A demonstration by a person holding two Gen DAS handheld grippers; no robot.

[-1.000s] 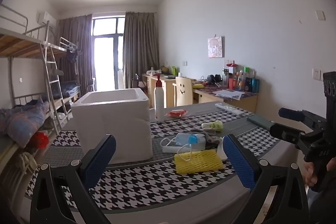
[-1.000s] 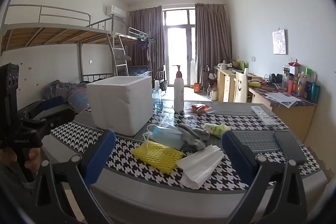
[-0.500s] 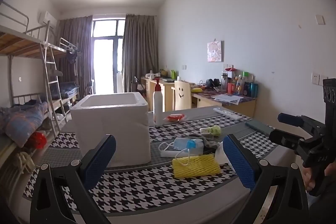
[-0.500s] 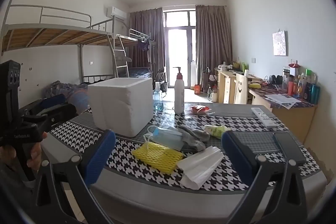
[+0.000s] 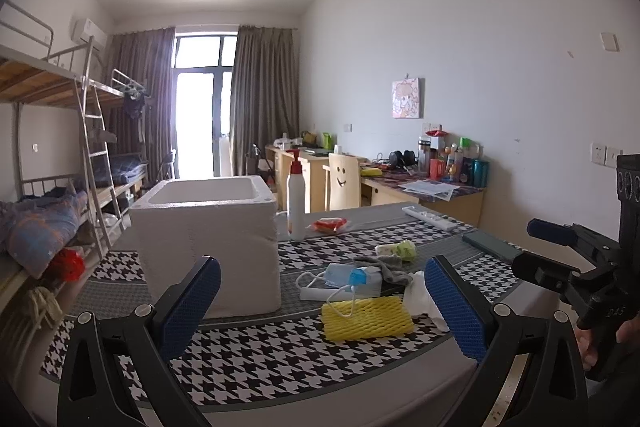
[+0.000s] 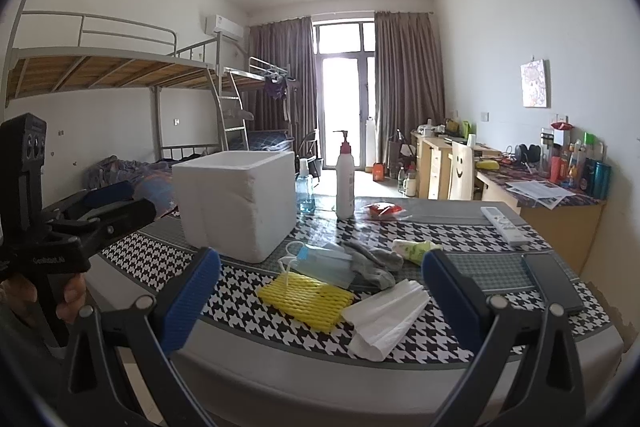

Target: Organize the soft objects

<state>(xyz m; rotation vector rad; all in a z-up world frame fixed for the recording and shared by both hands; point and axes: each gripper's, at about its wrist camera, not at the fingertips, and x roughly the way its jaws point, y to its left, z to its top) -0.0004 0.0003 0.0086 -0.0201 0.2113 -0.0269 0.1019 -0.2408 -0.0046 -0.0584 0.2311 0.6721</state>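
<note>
Since a second ago both cameras have drawn slightly back and up from the tabletop (image 6: 280, 371); the things on it have not shifted. The left claw (image 5: 320, 307) and right claw (image 6: 316, 295) both hover short of the near edge, blue pads spread wide apart, holding nothing.

The white foam box (image 5: 208, 239) stands open-topped; its inside cannot be seen. Behind it, to the right, stands a white pump bottle (image 5: 296, 203) with a red pump, and in the right wrist view a clear bottle (image 6: 306, 191) of blue liquid is just beside the box.

The soft things lie right of the box: a blue face mask (image 6: 328, 263), a grey sock (image 6: 376, 263) touching it, a yellow foam net (image 6: 306, 297) in front, and folded white tissue (image 6: 384, 319) beside the net.

Small print on each claw's body is too blurred to read.
</note>
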